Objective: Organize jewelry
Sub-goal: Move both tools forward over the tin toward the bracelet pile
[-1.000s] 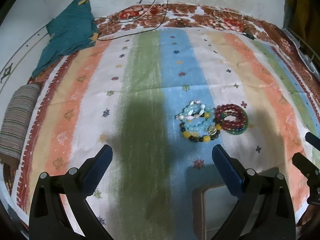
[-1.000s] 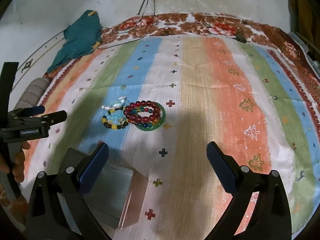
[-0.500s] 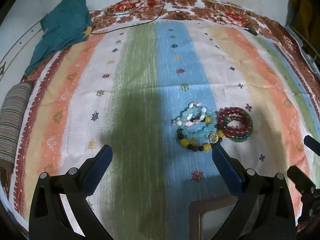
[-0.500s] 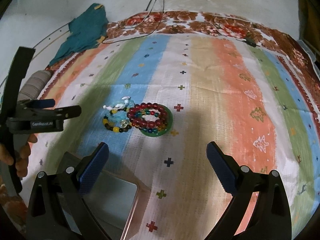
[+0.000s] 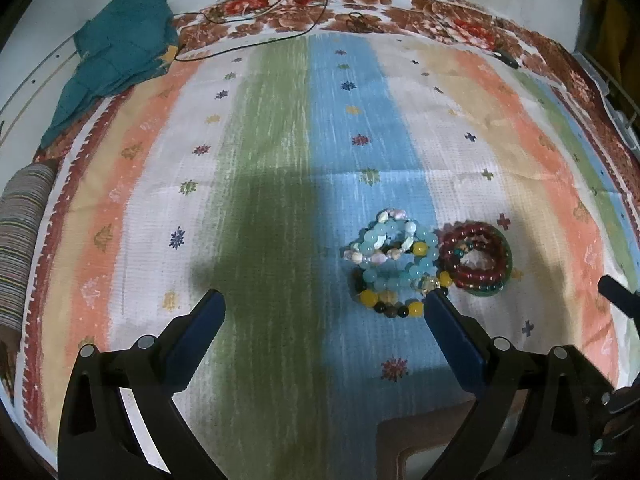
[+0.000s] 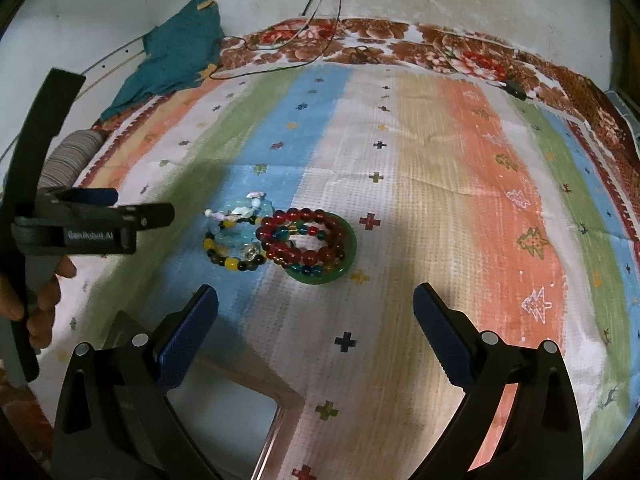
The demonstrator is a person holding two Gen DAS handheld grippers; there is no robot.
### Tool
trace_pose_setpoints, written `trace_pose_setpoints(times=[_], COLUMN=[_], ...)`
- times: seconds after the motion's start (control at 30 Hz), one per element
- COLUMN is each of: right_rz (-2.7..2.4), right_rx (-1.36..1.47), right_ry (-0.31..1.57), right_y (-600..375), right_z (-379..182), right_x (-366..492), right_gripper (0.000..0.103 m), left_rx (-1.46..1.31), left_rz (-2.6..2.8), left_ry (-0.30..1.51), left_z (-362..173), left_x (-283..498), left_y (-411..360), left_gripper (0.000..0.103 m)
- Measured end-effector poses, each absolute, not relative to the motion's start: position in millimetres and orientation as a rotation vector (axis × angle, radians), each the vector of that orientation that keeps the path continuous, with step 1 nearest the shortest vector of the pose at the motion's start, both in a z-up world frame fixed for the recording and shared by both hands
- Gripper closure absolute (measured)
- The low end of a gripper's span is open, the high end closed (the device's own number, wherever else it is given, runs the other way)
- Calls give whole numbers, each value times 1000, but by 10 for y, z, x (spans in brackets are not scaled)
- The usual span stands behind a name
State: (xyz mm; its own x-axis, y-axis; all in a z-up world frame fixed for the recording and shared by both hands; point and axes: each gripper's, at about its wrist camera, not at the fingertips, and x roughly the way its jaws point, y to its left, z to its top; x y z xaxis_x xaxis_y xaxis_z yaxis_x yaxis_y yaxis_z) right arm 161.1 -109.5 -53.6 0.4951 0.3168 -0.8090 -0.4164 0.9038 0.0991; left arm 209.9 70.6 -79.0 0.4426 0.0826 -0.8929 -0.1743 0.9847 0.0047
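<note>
Right claw over half-hidden box

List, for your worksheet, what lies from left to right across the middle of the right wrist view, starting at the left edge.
Person's hand holding the left tongs → pale blue and yellow bead bracelets → red bead bracelets resting on a green bangle → bare orange stripe of the striped mat.

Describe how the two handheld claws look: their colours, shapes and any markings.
Each claw is a black plastic frame with two angled arms, silver round fasteners at the joints, and flat dark-blue textured pads on the fingers. This shows on the left claw and on the right claw. Seen from the side in the right wrist view, the left claw's body carries white lettering, apparently "GenRobot.AI". No cables or sleeves are visible on them.
</note>
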Motion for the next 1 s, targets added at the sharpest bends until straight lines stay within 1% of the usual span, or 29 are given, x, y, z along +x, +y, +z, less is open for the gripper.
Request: trace_pose_setpoints(times=[0.33, 0.7, 1.0], right_rz=[454, 502, 520], right_rx=[-136, -120, -120], right_ry=[955, 990, 1018], right_y=[-1011, -907, -807], right_z=[-591, -695, -781], right_x=[1705, 1891, 2017], right_gripper=[4, 4, 4], left_rx=[-107, -205, -214], left_rz=[171, 152, 153], left_ry=[1134, 1181, 1208], left_z=[-916, -1065, -1164], left_x=[2258, 2455, 2576], left_y=[732, 825, 837], left_gripper=[6, 7, 18])
